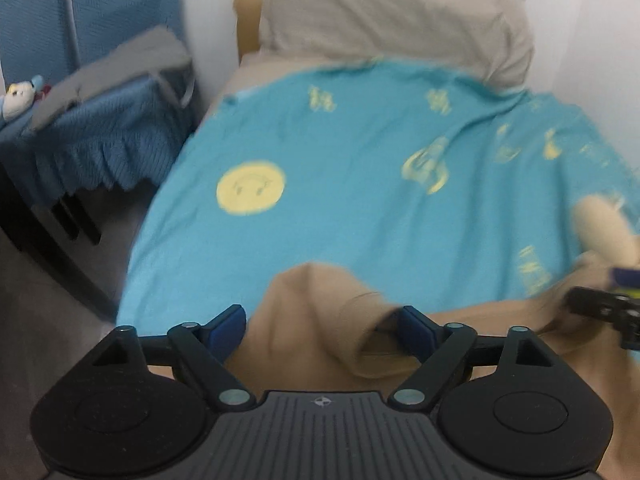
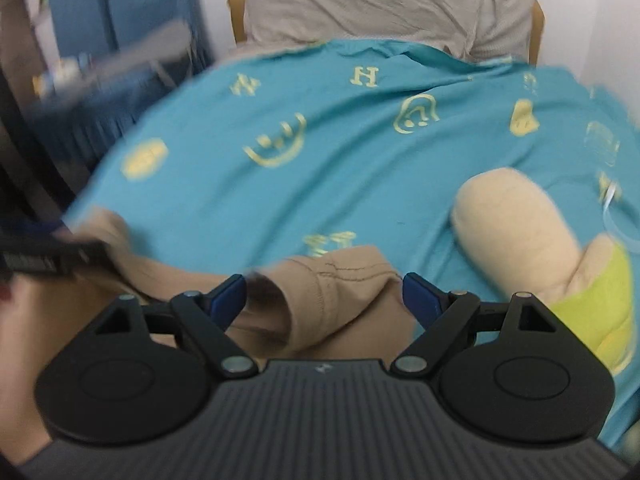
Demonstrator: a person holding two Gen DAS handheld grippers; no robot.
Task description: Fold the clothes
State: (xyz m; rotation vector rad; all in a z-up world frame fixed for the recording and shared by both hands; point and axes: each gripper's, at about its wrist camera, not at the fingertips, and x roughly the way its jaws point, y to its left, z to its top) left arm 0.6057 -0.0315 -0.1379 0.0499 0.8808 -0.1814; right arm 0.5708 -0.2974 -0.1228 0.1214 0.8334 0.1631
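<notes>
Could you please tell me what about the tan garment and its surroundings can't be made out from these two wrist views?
- Tan garment: its near part is hidden behind the left gripper and right gripper bodies.
- Plush toy: cut off at the left view's right edge.
- Bedside clutter: motion-blurred in the right view.

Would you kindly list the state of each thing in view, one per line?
Tan garment: rumpled, unfolded, at the near edge of the bed.
Blue sheet: spread over the bed, lightly wrinkled.
Pillow: propped at the headboard.
Left gripper: open, garment between the fingers.
Right gripper: open over a garment cuff.
</notes>
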